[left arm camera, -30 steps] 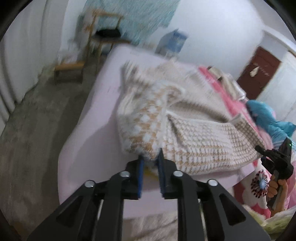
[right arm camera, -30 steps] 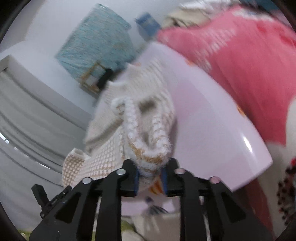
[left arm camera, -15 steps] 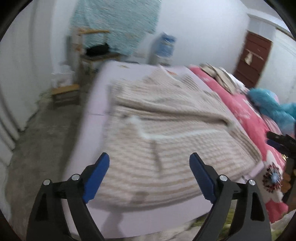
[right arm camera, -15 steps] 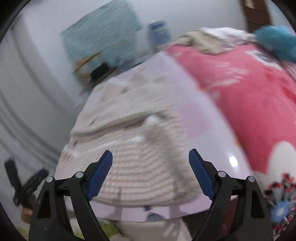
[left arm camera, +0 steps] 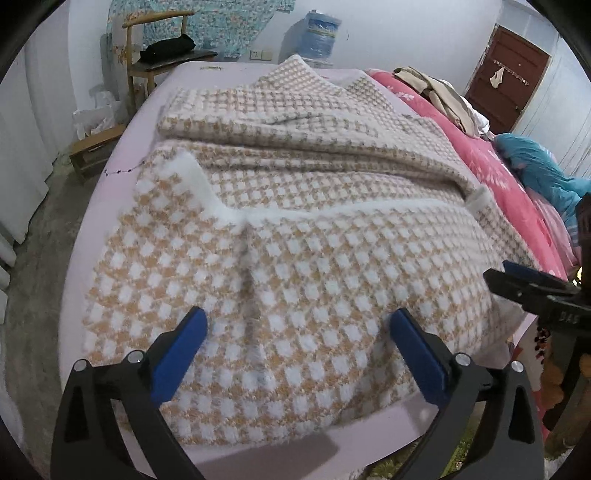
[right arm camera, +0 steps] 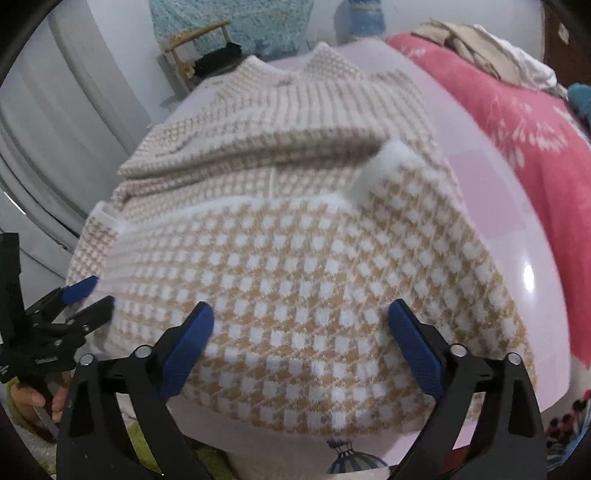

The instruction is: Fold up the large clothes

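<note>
Left wrist – left gripper [left arm camera: 295, 328] fingers wide, empty above sweater [left arm camera: 288, 236].

This is a bedroom in a home, shown by the wide bed [left arm camera: 110, 206] under a lilac sheet with a pink floral quilt [left arm camera: 506, 177] alongside, a wooden chair [left arm camera: 147, 44] by the wall, a water-dispenser bottle [left arm camera: 320, 35], a brown door [left arm camera: 508, 77] and pale curtains [right arm camera: 55, 147].
</note>
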